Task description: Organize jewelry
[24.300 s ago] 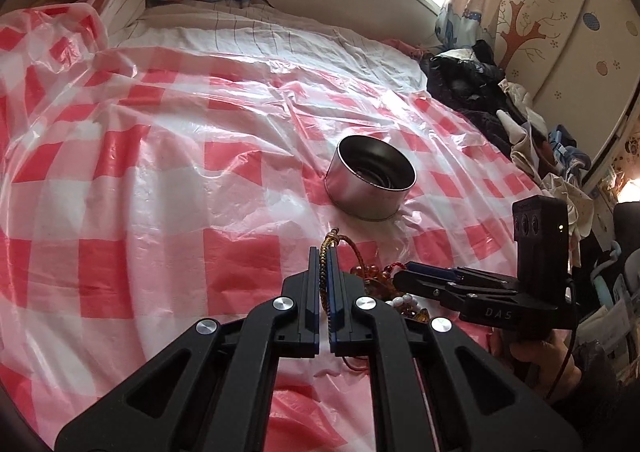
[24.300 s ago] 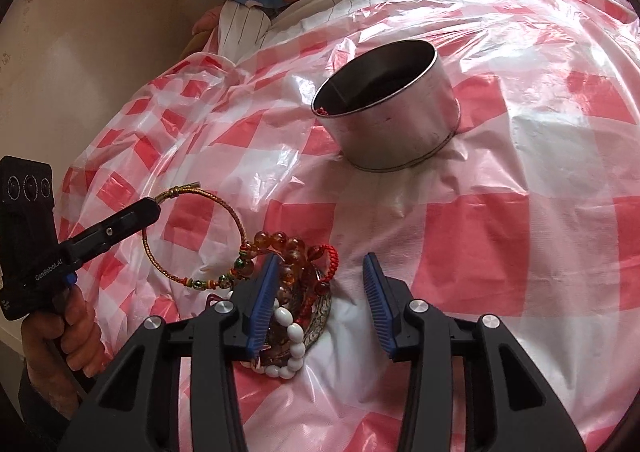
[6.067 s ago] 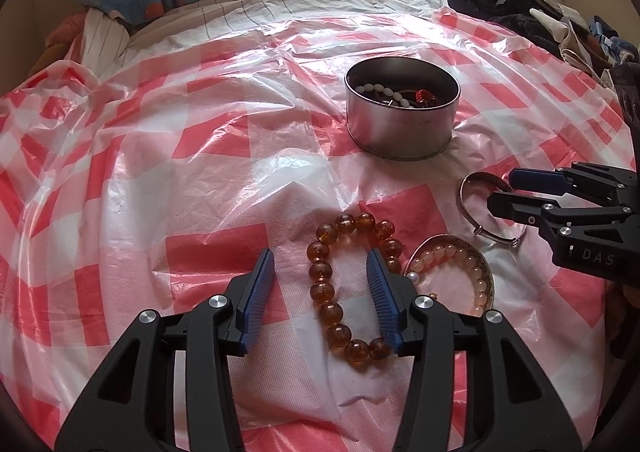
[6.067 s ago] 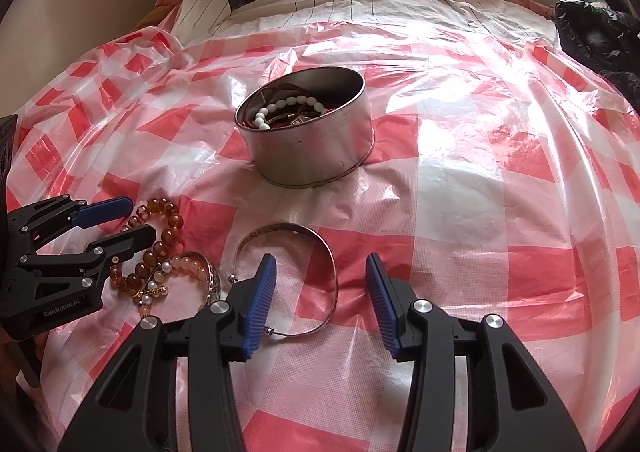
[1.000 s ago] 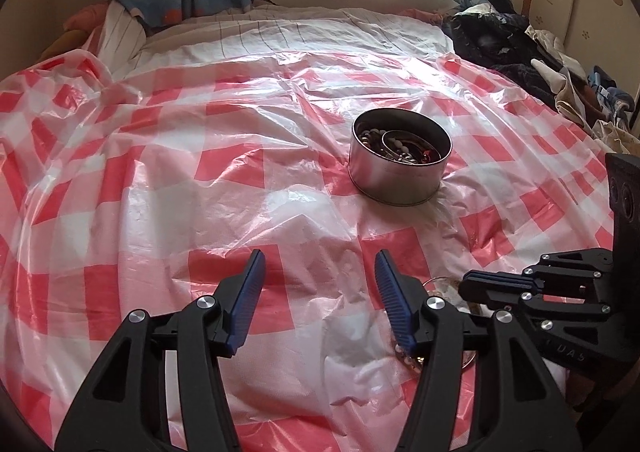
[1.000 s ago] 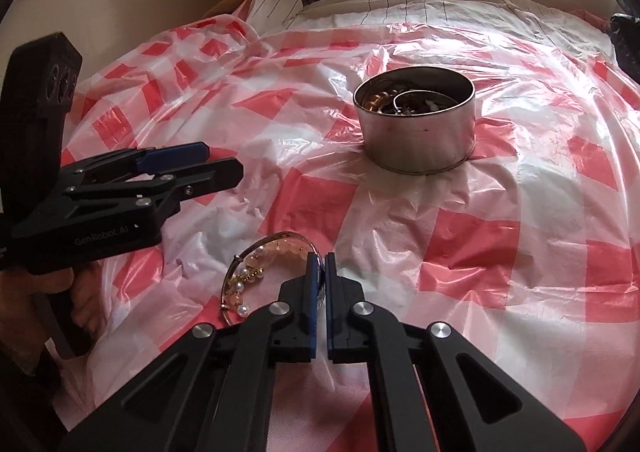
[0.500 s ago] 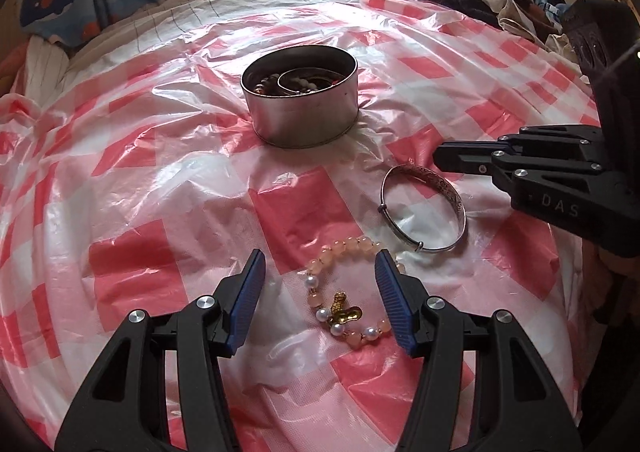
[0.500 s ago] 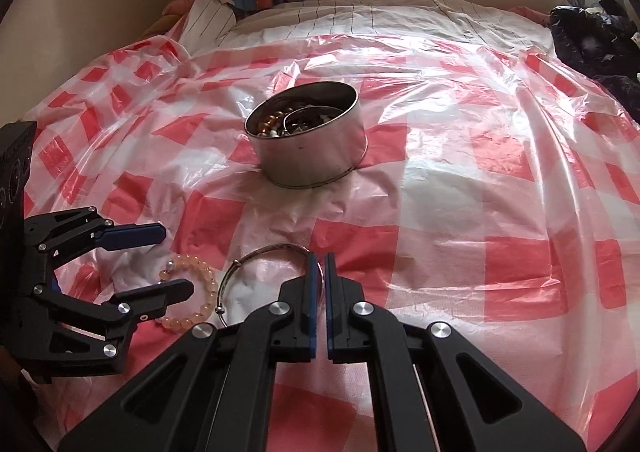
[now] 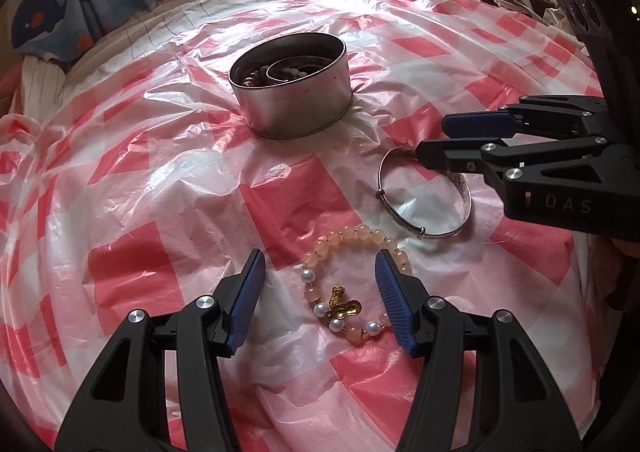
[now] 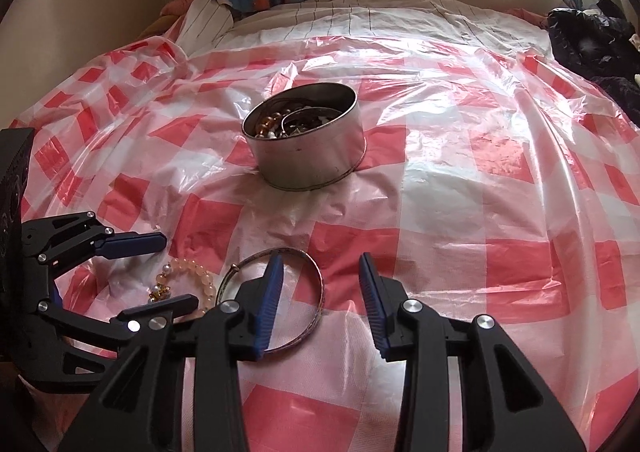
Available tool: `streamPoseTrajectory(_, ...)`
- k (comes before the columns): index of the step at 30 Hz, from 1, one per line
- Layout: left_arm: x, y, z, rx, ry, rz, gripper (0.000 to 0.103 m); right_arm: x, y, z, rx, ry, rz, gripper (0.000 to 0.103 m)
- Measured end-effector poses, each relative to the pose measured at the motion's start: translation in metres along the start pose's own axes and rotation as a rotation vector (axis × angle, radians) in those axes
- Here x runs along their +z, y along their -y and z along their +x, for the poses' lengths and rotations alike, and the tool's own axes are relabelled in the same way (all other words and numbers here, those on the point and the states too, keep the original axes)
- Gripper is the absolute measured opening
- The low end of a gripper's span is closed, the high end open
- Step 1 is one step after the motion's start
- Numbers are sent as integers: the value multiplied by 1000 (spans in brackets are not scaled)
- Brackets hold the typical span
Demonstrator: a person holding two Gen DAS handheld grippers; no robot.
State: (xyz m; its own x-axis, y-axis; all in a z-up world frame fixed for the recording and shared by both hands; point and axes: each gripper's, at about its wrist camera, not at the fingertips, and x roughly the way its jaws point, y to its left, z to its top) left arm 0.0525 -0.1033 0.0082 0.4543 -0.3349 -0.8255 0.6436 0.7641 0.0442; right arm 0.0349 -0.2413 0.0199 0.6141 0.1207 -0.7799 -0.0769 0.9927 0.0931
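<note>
Both claws are seen low in the frames. Left claw is held wide over the pink bead bracelet, and nothing is gripped. Right claw is being opened over the silver bangle, whose right side lies between its jaws. Two pieces are left outside the tin at upper middle. Next, each piece probably must be pinched and lifted.

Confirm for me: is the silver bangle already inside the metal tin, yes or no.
No. The silver bangle lies on the checked plastic sheet, apart from the metal tin.
</note>
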Motion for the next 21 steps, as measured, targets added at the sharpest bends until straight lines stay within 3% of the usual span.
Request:
streamPoseTrajectory(9, 0, 3, 1, 18, -5, 24, 54, -5, -2, 13, -31, -58, -17, 43)
streamPoseTrajectory(10, 0, 2, 1, 25, -7, 22, 51, -5, -3, 14, -51, -57, -29, 43)
streamPoseTrajectory(14, 1, -15, -1, 66, -7, -49, 16, -3, 4, 11, -158, -34, -35, 48)
streamPoseTrajectory(18, 2, -35, -9, 38, 27, -127, 14, -3, 10, 5, -100, -11, 3, 49)
streamPoseTrajectory(21, 2, -37, -11, 27, 45, -136, 15, -4, 12, 10, -41, -43, 27, 49)
